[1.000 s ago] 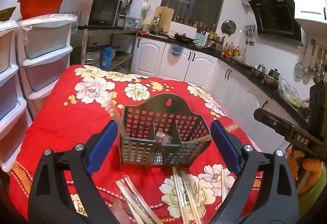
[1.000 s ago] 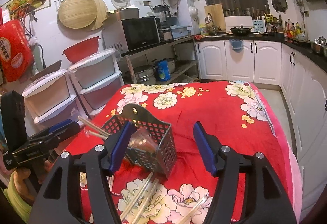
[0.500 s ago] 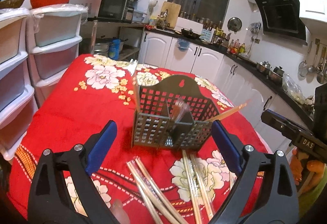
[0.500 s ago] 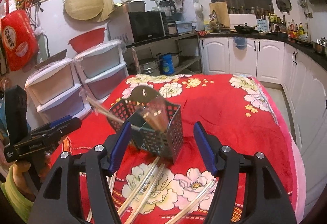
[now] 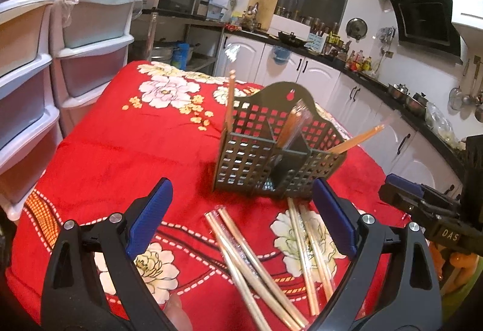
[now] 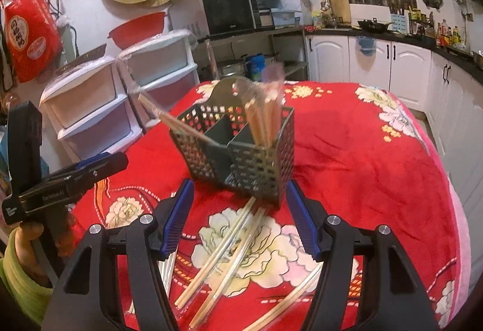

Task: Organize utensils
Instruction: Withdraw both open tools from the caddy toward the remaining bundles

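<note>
On the left, the left gripper (image 5: 241, 219) stands open with nothing between its blue pads. The perforated utensil holder (image 5: 271, 162) stands on the red flowered cloth (image 5: 135, 138), with chopsticks upright inside. Loose wrapped chopsticks (image 6: 223, 249) lie before it. The right gripper (image 6: 238, 216) is open and empty too.

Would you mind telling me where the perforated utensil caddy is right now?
The utensil caddy stands upright on the red floral tablecloth, centre in both wrist views, just beyond the wrapped chopsticks lying loose on the cloth.
</note>
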The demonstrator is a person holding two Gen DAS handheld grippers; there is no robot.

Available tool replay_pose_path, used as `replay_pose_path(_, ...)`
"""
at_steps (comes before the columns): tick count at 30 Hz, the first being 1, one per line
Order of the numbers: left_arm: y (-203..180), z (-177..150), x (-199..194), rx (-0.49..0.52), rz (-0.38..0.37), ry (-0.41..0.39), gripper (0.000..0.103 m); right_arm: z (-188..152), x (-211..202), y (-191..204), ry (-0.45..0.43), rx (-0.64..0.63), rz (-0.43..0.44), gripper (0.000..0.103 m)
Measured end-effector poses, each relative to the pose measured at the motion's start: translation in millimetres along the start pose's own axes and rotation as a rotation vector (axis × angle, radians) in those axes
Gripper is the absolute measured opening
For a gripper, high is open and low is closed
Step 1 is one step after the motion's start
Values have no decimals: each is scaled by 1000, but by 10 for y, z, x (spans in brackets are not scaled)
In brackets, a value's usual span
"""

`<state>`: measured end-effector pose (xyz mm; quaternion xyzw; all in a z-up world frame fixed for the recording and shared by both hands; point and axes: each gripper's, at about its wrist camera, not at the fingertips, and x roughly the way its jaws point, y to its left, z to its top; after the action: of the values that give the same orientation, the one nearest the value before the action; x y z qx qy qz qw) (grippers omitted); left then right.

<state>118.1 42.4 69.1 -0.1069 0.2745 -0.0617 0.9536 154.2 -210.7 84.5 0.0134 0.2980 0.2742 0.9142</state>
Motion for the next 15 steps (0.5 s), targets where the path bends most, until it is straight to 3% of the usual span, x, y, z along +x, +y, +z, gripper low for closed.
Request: replay_pose_path(15, 276, -253, 210, -44, 21, 91, 84, -221, 344, 134, 100, -20, 20, 58)
